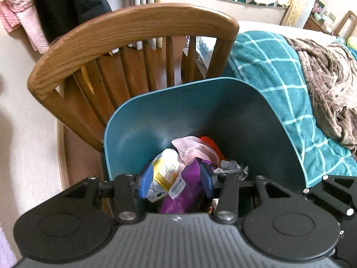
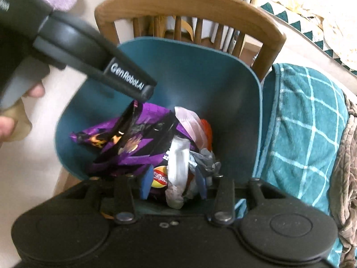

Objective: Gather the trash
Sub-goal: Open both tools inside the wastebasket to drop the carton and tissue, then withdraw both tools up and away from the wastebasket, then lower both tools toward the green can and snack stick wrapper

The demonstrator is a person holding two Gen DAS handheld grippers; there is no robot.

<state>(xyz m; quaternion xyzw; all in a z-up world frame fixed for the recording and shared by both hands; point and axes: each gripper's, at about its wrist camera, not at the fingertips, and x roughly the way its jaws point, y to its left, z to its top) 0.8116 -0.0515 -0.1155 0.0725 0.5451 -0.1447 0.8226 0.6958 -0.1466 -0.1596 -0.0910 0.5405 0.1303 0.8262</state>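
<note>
A teal trash bin (image 1: 156, 116) stands against a wooden chair and holds several wrappers. My left gripper (image 1: 176, 181) hangs over the bin's near rim; between its blue pads lie a yellow-and-white crumpled wrapper (image 1: 164, 169) and a purple snack bag (image 1: 185, 189), and I cannot tell whether the pads grip them. In the right wrist view the same bin (image 2: 196, 73) holds the purple bag (image 2: 131, 143), and a white plastic wrapper (image 2: 178, 169) lies between the blue pads of my right gripper (image 2: 175, 184); contact is unclear. The left gripper's body crosses the upper left of that view.
A wooden chair (image 1: 125, 33) stands behind the bin. A bed with a teal checked blanket (image 1: 279, 84) and a brown throw (image 1: 330, 82) lies to the right. Pink towels (image 1: 20, 15) and dark clothes hang at the far left. Pale floor lies left of the bin.
</note>
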